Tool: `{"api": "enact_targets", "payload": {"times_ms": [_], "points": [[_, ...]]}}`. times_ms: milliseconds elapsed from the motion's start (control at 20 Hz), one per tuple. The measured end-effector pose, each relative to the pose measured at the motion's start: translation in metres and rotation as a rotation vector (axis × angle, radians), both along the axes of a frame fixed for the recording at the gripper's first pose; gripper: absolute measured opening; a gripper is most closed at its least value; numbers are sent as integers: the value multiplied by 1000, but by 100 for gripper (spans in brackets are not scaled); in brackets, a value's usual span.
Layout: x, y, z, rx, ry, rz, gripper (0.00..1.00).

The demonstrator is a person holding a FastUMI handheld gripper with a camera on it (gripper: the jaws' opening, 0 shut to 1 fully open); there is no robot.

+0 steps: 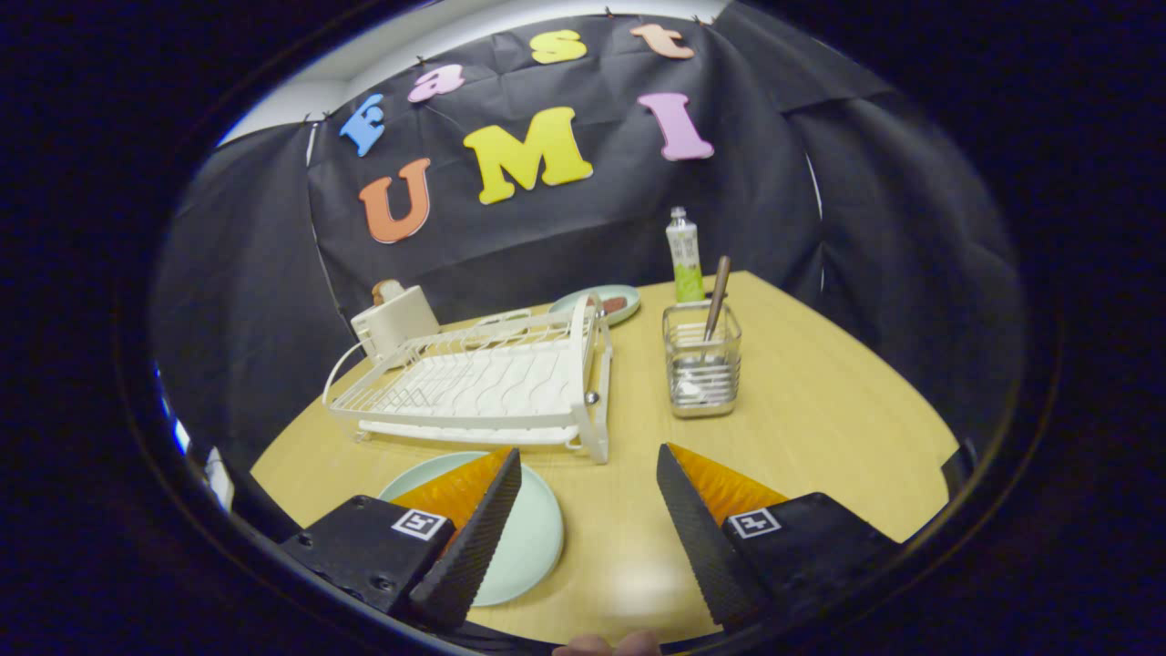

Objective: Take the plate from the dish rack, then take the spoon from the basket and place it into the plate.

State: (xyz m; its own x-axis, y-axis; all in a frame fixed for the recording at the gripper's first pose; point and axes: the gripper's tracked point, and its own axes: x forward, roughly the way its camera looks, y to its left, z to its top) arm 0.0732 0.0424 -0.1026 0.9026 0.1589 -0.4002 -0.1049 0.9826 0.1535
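Ahead, wide-spread empty claw (588,460), plate (533,538) alongside.

spoon (717,296) in basket (701,369), right of dish rack (483,383)

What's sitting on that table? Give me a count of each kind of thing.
Plates: 2, one by the open claw, one behind the rack
Dish rack: 1
Basket: 1
Spoon: 1, standing in the basket
Tube: 1
Toaster: 1
Total: 7
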Motion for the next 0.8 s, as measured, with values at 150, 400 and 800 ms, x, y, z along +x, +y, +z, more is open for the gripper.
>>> {"api": "enact_targets", "payload": {"times_ms": [150, 400, 800], "points": [[1, -22, 24, -50, -110, -53, 100], [34, -42, 37, -29, -129, -73, 100], [159, -78, 34, -27, -93, -97, 100]]}}
